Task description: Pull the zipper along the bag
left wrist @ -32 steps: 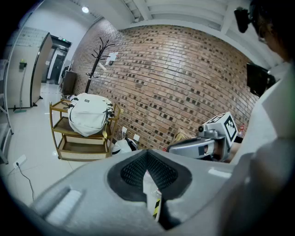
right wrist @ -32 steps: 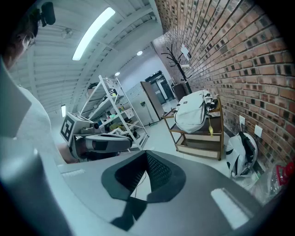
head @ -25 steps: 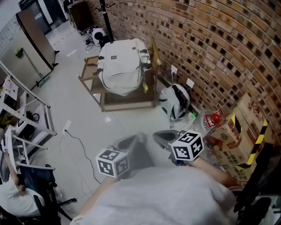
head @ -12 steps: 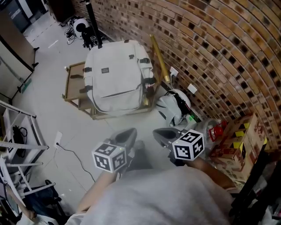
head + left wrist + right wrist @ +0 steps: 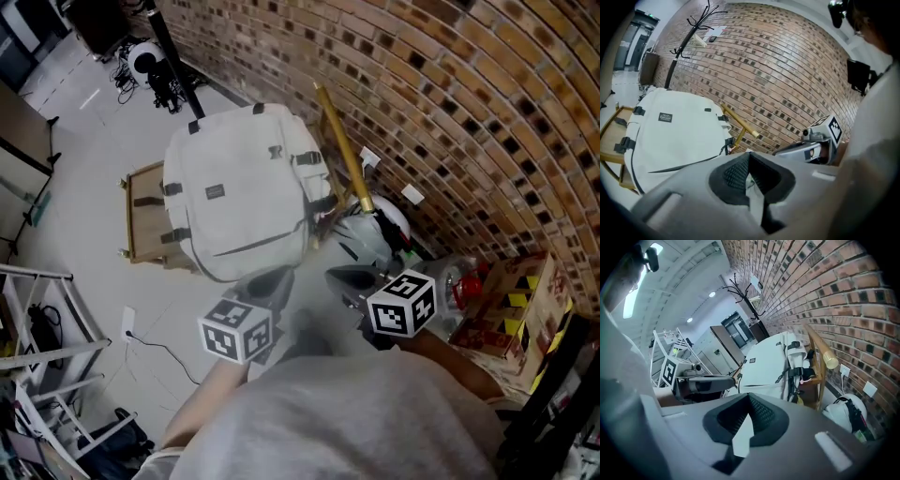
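Fingers [image 5: 733, 174] closed, left gripper [image 5: 275, 277] and right gripper [image 5: 339, 277] alike — backpack [image 5: 239, 192] nearer than before

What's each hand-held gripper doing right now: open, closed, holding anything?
Left hand-held gripper: closed, holding nothing.
Right hand-held gripper: closed, holding nothing.

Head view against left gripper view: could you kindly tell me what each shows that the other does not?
Only the head view: the metal rack and the floor cable. Only the left gripper view: the pads of the left hand-held gripper, closed together. Both: the white backpack, the golden pole, the brick wall and the right hand-held gripper.
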Tool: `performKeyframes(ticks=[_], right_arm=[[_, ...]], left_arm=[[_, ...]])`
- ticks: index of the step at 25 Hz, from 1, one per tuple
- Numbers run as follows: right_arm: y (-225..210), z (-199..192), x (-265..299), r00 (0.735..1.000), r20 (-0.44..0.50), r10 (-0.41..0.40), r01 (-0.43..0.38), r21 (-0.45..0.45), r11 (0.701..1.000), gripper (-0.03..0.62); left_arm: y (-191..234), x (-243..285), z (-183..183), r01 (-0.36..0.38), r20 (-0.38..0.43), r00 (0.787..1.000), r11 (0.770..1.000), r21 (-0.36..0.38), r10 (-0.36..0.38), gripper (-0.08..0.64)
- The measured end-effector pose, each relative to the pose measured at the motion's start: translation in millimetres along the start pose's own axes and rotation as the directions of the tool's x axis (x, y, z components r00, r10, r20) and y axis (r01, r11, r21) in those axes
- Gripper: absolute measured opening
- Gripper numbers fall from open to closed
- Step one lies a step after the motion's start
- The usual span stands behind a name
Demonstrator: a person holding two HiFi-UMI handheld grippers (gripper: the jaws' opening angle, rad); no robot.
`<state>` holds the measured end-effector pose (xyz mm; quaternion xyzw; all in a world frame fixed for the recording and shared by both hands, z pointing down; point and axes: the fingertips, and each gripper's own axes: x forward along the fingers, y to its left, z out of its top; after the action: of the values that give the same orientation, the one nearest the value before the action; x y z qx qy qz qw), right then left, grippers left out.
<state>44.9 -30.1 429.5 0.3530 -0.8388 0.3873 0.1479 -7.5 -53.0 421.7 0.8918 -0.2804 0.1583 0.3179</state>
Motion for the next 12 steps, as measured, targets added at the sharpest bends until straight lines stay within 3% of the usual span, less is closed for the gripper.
performKeyframes(ticks=[10, 11, 12], right_arm=[[-32, 4, 1, 0.999, 0.003, -0.033, 0.033, 0.049, 0.998, 0.001], [-36, 3, -1, 0.999, 0.007, -0.04, 0.04, 0.06, 0.997, 0.0], [-39, 2, -3, 0.999, 0.011, -0.049, 0.048, 0.072, 0.996, 0.001]], left_arm=[[11, 51, 19, 0.066, -0.068, 0.996, 0.99, 0.121, -0.058, 0.001], [13, 58, 21, 0.069, -0.083, 0.995, 0.988, 0.135, -0.058, 0.009], [14, 64, 24, 0.069, -0.098, 0.994, 0.986, 0.154, -0.054, 0.074]])
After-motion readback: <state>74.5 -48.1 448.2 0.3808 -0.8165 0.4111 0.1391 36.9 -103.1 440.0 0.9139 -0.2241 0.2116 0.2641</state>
